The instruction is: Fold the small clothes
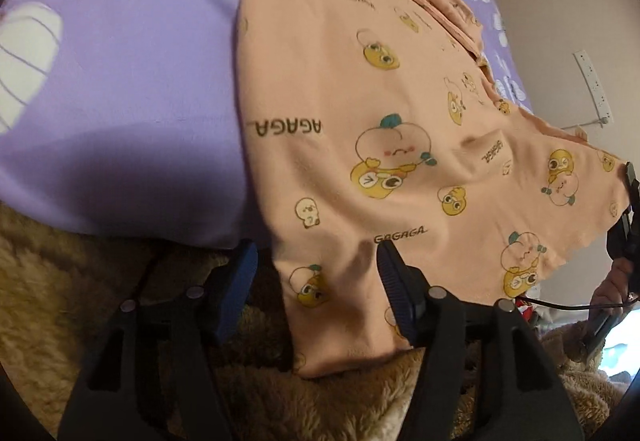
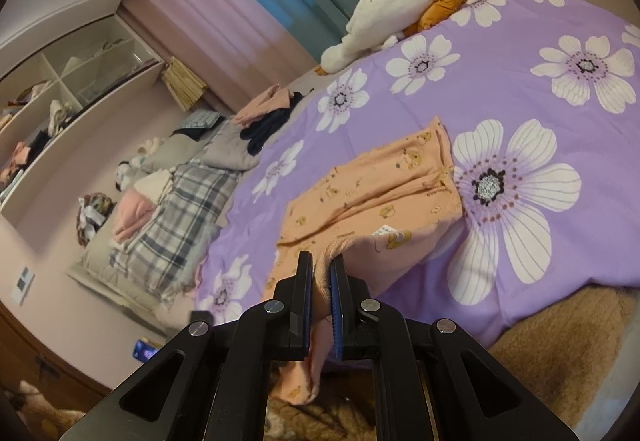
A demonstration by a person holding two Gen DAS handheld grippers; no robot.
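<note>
A small peach garment (image 1: 360,113) printed with yellow cartoon ducks lies on the purple flowered bedspread (image 1: 120,81) and hangs over its near edge. My left gripper (image 1: 316,261) is open; the hanging cloth lies between its jaws, against the right finger. My right gripper (image 2: 321,281) is shut on a bunched edge of the same garment (image 2: 380,177), which drapes down between its blue pads. The right gripper also shows at the right edge of the left wrist view (image 1: 628,209), holding the stretched corner.
A brown fluffy blanket (image 1: 48,273) lies below the bed edge. A white and orange plush toy (image 2: 400,1) sits at the far end of the bed. Piles of clothes (image 2: 264,113) and a plaid quilt (image 2: 180,217) lie beside open shelves (image 2: 60,101).
</note>
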